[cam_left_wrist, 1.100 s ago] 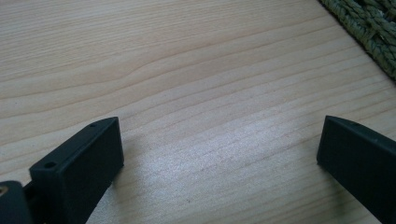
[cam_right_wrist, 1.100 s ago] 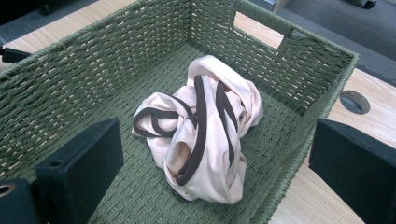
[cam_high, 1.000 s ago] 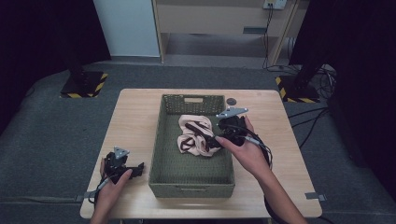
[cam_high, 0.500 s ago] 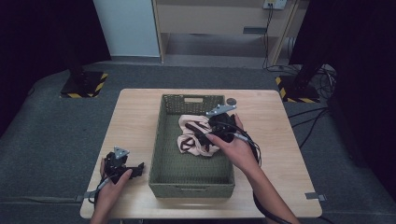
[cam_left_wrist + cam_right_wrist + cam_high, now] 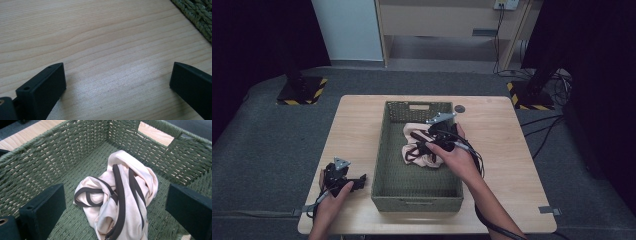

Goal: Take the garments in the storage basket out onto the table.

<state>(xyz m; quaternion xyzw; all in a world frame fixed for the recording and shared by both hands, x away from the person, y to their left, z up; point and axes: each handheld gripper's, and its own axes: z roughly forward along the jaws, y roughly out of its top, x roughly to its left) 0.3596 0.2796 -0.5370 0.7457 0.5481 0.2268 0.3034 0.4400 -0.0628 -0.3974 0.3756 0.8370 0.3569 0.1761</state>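
Observation:
A green woven basket (image 5: 384, 145) stands in the middle of the wooden table (image 5: 357, 125). Inside it lies a crumpled pale pink garment (image 5: 429, 157) with dark brown trim (image 5: 121, 195). My right gripper (image 5: 419, 141) hovers over the garment inside the basket, jaws wide open around nothing; in the right gripper view the cloth (image 5: 135, 185) lies between and beyond the jaws. My left gripper (image 5: 357, 181) rests low at the table's front left, open, with bare wood (image 5: 112, 62) between its jaws and the basket's wall (image 5: 197, 17) just ahead.
A small dark round object (image 5: 460, 108) lies on the table behind the basket's far right corner. Cables (image 5: 477, 165) trail from the right gripper across the basket's rim. A handle cut-out (image 5: 155, 132) opens in the basket's far wall.
My right gripper has moved left and slightly farther into the basket, over the garment. The left gripper has stayed put.

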